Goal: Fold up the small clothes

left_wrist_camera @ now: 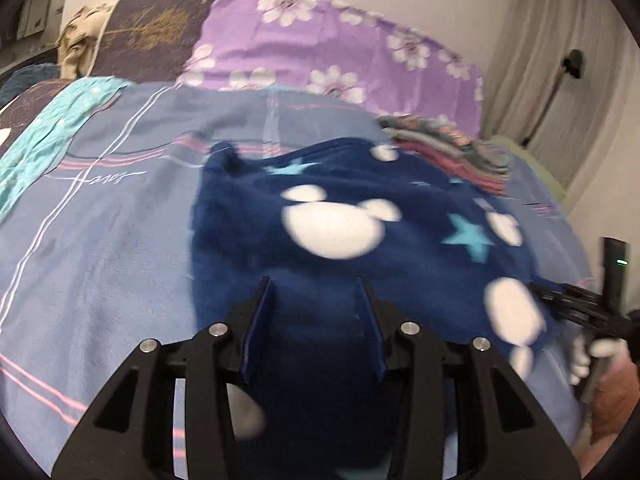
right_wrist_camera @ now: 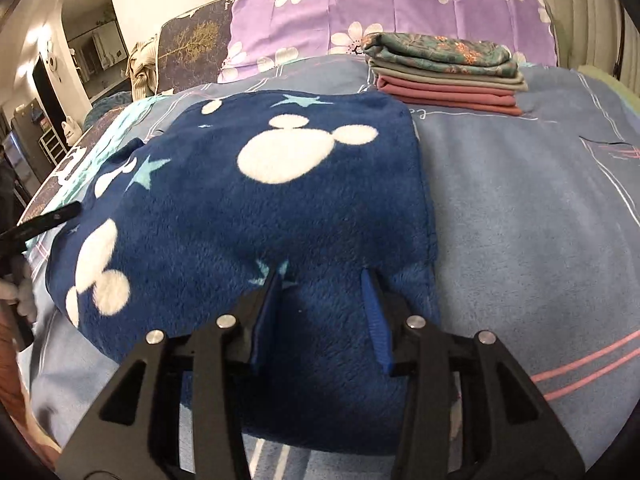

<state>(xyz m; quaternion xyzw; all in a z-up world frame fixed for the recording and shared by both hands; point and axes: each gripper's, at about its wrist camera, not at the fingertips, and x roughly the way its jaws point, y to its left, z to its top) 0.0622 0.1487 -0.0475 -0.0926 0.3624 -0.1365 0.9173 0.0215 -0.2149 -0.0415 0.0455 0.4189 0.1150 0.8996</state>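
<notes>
A navy fleece garment (right_wrist_camera: 248,216) with white mouse-head shapes and light blue stars lies spread on the blue-grey bedspread (right_wrist_camera: 520,208). It also shows, blurred, in the left wrist view (left_wrist_camera: 340,232). My left gripper (left_wrist_camera: 316,284) is open, its jaws over the garment's near edge. My right gripper (right_wrist_camera: 324,276) is open, its jaws apart over the garment's near right corner. Nothing is held between either pair of fingers. The right gripper's body shows at the right edge of the left wrist view (left_wrist_camera: 592,308). The left gripper shows at the left edge of the right wrist view (right_wrist_camera: 40,224).
A stack of folded clothes (right_wrist_camera: 444,76) sits at the back right of the bed. A purple floral pillow (right_wrist_camera: 384,12) and a dark patterned pillow (right_wrist_camera: 192,44) stand behind. A teal cloth (left_wrist_camera: 52,132) lies at the left. Curtains (left_wrist_camera: 560,60) hang at the right.
</notes>
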